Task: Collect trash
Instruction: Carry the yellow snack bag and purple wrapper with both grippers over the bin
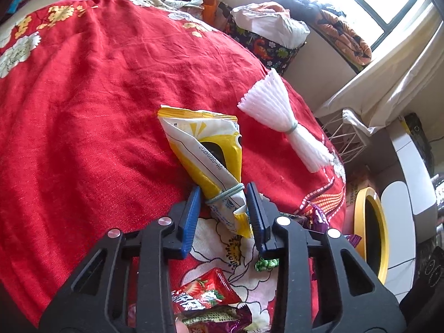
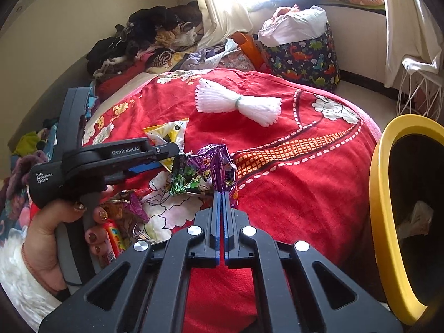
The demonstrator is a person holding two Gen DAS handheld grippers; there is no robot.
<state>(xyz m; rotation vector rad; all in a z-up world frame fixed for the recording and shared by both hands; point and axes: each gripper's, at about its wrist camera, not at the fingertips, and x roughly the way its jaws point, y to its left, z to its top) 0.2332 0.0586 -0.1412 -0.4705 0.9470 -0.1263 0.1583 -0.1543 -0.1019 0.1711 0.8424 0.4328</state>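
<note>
The right claw (image 2: pixel 222 194) is pressed together, pinching a purple wrapper (image 2: pixel 220 163); the left claw (image 1: pixel 223 194), spread, straddles a yellow snack bag (image 1: pixel 211 149). Beyond on the bed (image 2: pixel 291 183), a foam net (image 2: pixel 238 104) and candy wrappers (image 1: pixel 204 299) remain; the yellow-rimmed bin (image 2: pixel 380 194) looks nearly empty.

yellow snack bag (image 1: pixel 205 149) 1 | white foam net (image 1: pixel 280 119) 1 | yellow-rimmed bin (image 2: pixel 388 194) 1 | dinosaur-print basket (image 2: pixel 305 55) 1
</note>
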